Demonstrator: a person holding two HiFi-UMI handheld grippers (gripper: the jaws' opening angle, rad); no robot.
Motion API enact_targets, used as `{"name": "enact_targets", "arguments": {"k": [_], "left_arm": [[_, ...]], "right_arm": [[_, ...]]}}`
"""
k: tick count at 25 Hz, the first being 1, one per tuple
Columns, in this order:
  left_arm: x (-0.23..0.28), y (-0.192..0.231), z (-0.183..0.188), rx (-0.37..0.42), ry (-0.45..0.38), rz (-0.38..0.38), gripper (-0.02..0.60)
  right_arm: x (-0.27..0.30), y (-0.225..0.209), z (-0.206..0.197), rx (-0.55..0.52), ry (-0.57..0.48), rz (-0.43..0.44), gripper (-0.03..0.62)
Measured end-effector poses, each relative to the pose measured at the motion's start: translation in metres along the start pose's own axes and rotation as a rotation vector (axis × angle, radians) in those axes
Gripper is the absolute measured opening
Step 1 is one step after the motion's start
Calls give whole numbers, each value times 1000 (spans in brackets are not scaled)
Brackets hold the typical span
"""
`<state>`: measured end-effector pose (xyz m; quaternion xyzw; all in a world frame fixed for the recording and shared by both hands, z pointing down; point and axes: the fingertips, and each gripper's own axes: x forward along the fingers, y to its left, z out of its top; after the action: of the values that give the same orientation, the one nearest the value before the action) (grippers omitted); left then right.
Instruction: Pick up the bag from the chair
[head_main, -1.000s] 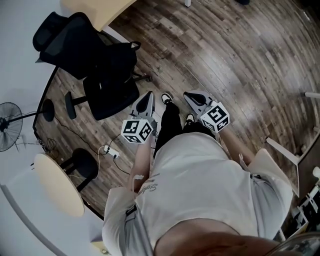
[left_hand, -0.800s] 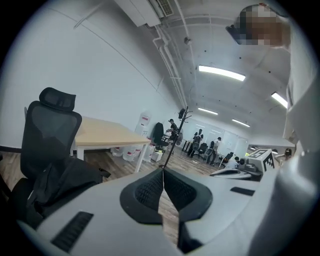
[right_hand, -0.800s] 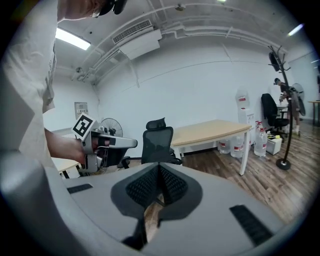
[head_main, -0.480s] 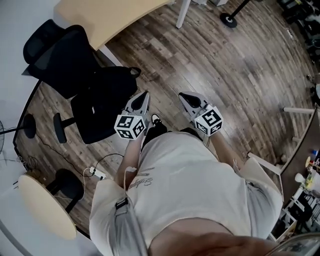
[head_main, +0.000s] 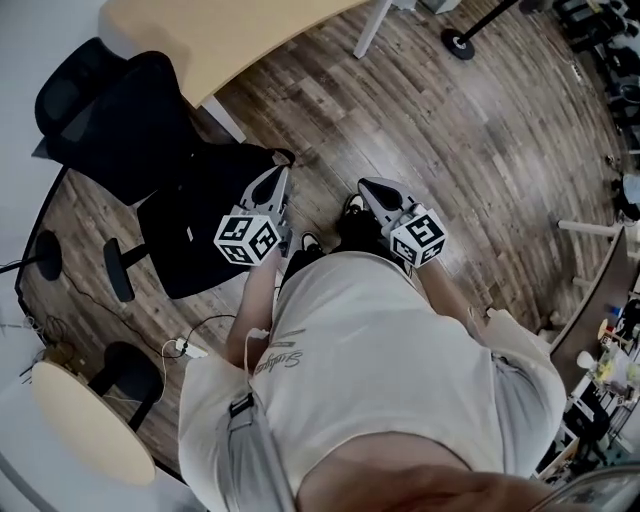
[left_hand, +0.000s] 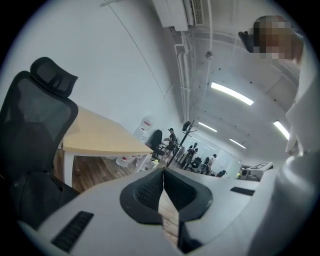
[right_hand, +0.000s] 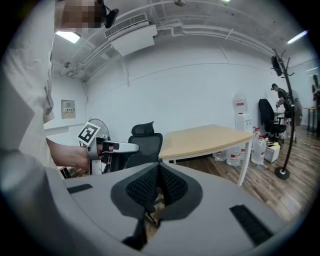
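A black bag (head_main: 215, 195) lies slumped on the seat of a black office chair (head_main: 105, 115), its handle loop (head_main: 283, 155) at the edge nearest the desk. My left gripper (head_main: 275, 183) hangs over the bag's near edge in the head view; whether it touches the bag cannot be told. Its jaws are shut with nothing between them (left_hand: 163, 172), and the chair's mesh back (left_hand: 35, 125) rises at the left of its view. My right gripper (head_main: 375, 188) is over the floor to the right, also shut and empty (right_hand: 159, 167). Its view shows the left gripper (right_hand: 132, 147) in front of the chair (right_hand: 145, 140).
A beige desk (head_main: 230, 40) stands behind the chair. A round table (head_main: 85, 420), a stool (head_main: 130, 370) and a power strip with cable (head_main: 185, 348) are at the lower left. A coat stand base (head_main: 460, 42) and water bottles (right_hand: 257, 150) stand farther right.
The person has stepped toward the chair. Both grippers have moved with them, and the left one now overlaps the bag's edge. Both stay shut.
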<state>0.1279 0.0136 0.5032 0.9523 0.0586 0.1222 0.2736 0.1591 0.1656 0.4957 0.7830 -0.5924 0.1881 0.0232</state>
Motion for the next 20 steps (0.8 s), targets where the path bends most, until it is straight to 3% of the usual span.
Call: {"name": "enact_targets", "arguments": {"k": [7,12,20], "left_arm": [[8,49,11,-30,-14,128,15],[-4,99,33,-82,-54,369,15],[1,130,73,-33,-135,646,15]], "right_arm": [[75,-22,12,-6,26,137,-6],[153,-38,29,-11,69,356,-6],[262,-73,59,-125,130,665,-6]]}}
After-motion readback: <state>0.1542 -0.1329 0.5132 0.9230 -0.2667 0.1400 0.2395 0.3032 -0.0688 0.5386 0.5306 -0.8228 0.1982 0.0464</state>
